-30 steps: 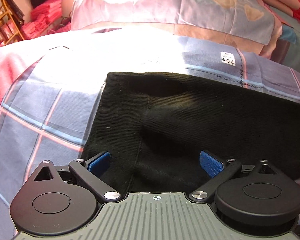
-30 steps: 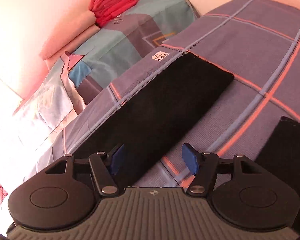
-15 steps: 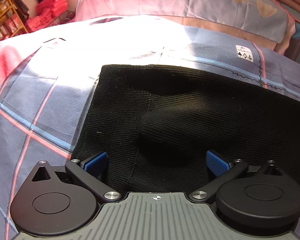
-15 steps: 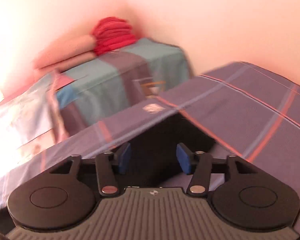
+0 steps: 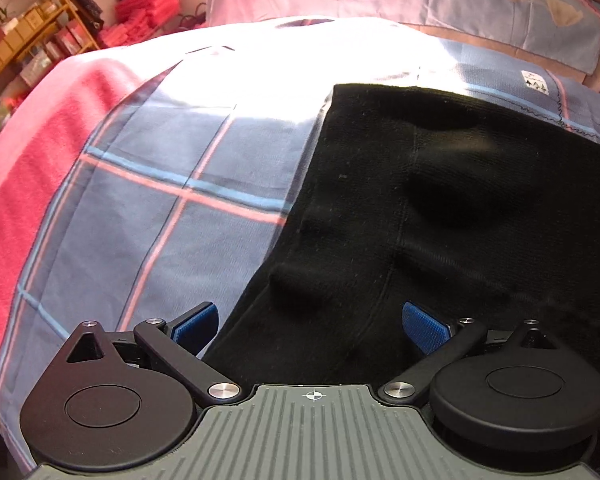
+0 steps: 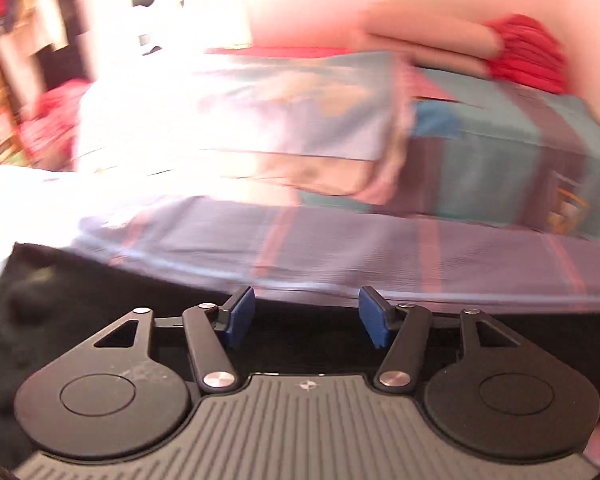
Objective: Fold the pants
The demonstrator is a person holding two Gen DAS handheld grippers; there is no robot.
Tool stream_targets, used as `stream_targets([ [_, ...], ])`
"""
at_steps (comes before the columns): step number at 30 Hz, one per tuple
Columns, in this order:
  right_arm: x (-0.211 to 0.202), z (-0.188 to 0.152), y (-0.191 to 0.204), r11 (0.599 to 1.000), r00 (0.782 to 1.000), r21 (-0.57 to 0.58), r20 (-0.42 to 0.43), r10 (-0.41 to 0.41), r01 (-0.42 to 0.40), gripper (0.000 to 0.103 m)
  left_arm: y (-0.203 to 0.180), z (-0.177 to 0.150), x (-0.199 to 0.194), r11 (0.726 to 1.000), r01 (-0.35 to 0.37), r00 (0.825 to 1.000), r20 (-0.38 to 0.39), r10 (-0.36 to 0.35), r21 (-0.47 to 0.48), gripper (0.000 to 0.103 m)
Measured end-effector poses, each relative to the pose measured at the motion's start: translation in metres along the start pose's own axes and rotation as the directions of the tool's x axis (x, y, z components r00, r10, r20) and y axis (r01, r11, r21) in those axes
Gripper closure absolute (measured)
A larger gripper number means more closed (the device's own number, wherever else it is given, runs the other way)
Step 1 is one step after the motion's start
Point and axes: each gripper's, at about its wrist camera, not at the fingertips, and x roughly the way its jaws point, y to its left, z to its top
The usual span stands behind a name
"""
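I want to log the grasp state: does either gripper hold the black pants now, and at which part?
Nothing is held. The left gripper and the right gripper are both open over the black pants.

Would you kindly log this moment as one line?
left gripper: open, over pants edge | right gripper: open, above pants, blurred | pants flat on bedsheet
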Motion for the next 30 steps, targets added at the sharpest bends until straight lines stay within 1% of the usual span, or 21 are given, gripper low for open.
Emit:
stream_targets([
  [2,0.023,0.012,0.064,0.978,0.986,-0.126,-0.061,0.157,-0.163,0.04,0.013,-0.02,0.009,1.0,0.005,1.0,-0.029,-0.006,-0.023,0.0],
  [4,0.048,0.018,0.124,0.932,0.956,-0.223,-0.123,0.265,-0.287,0.043,0.025,-0.031,0.013,0.998,0.039,0.999,-0.022,-0.04,-0.056,0.0],
  [5,0.06,0.019,0.145,0.916,0.947,-0.25,-0.148,0.285,-0.314,0.05,0.03,-0.032,0.014,0.996,0.056,0.998,-0.019,-0.057,-0.075,0.0],
  [6,0.076,0.019,0.169,0.901,0.941,-0.279,-0.174,0.292,-0.331,0.06,0.034,-0.032,0.014,0.994,0.069,0.997,-0.018,-0.07,-0.091,0.0],
  [7,0.092,0.018,0.188,0.894,0.937,-0.293,-0.197,0.29,-0.338,0.066,0.036,-0.032,0.015,0.993,0.071,0.997,-0.018,-0.073,-0.097,0.0],
  [8,0.108,0.019,0.2,0.894,0.934,-0.291,-0.216,0.284,-0.34,0.076,0.037,-0.031,0.016,0.992,0.074,0.997,-0.022,-0.076,-0.098,0.0],
  [9,0.125,0.019,0.209,0.9,0.94,-0.293,-0.215,0.267,-0.322,0.078,0.036,-0.032,0.017,0.993,0.072,0.997,-0.024,-0.074,-0.089,0.0],
  [10,0.131,0.021,0.211,0.902,0.946,-0.296,-0.166,0.277,-0.315,0.078,0.034,-0.032,0.016,0.995,0.068,0.997,-0.025,-0.07,-0.076,0.0],
  [11,0.134,0.025,0.215,0.908,0.948,-0.28,-0.155,0.277,-0.311,0.078,0.033,-0.031,0.016,0.995,0.067,0.997,-0.025,-0.069,-0.07,0.0],
  [13,0.13,0.035,0.216,0.922,0.945,-0.237,-0.195,0.264,-0.307,0.077,0.036,-0.031,0.018,0.994,0.081,0.996,-0.033,-0.083,-0.075,0.0],
  [15,0.112,0.036,0.209,0.918,0.944,-0.238,-0.174,0.28,-0.317,0.076,0.037,-0.029,0.019,0.993,0.091,0.995,-0.035,-0.093,-0.071,0.0],
  [16,0.106,0.032,0.204,0.923,0.948,-0.229,-0.157,0.277,-0.308,0.071,0.037,-0.03,0.02,0.994,0.093,0.995,-0.032,-0.095,-0.065,0.0],
  [17,0.105,0.029,0.2,0.93,0.948,-0.208,-0.165,0.271,-0.302,0.054,0.037,-0.03,0.02,0.994,0.095,0.995,-0.029,-0.097,-0.062,0.0],
  [18,0.113,0.023,0.198,0.938,0.945,-0.186,-0.203,0.255,-0.293,0.041,0.038,-0.031,0.02,0.993,0.098,0.995,-0.027,-0.099,-0.06,0.0],
  [19,0.12,0.016,0.198,0.94,0.944,-0.191,-0.229,0.236,-0.281,0.04,0.038,-0.031,0.02,0.993,0.099,0.995,-0.025,-0.101,-0.059,0.0],
  [20,0.116,0.012,0.2,0.937,0.954,-0.225,-0.196,0.227,-0.269,0.042,0.038,-0.031,0.02,0.993,0.1,0.994,-0.025,-0.102,-0.056,0.0],
  [21,0.113,0.01,0.205,0.938,0.959,-0.242,-0.195,0.205,-0.249,0.043,0.038,-0.031,0.02,0.993,0.102,0.994,-0.026,-0.104,-0.054,0.0],
  [23,0.099,0.009,0.206,0.95,0.962,-0.205,-0.189,0.197,-0.235,0.046,0.038,-0.032,0.02,0.993,0.106,0.994,-0.027,-0.107,-0.051,0.0],
  [24,0.088,0.008,0.203,0.954,0.962,-0.18,-0.178,0.208,-0.24,0.048,0.037,-0.031,0.02,0.993,0.107,0.994,-0.027,-0.108,-0.049,0.0],
  [27,0.05,-0.007,0.191,0.964,0.968,-0.157,-0.17,0.186,-0.213,0.048,0.037,-0.03,0.021,0.993,0.11,0.993,-0.034,-0.112,-0.049,0.0],
  [30,0.012,-0.036,0.185,0.961,0.96,-0.152,-0.196,0.201,-0.232,0.048,0.038,-0.029,0.021,0.992,0.115,0.993,-0.035,-0.117,-0.043,0.0],
])
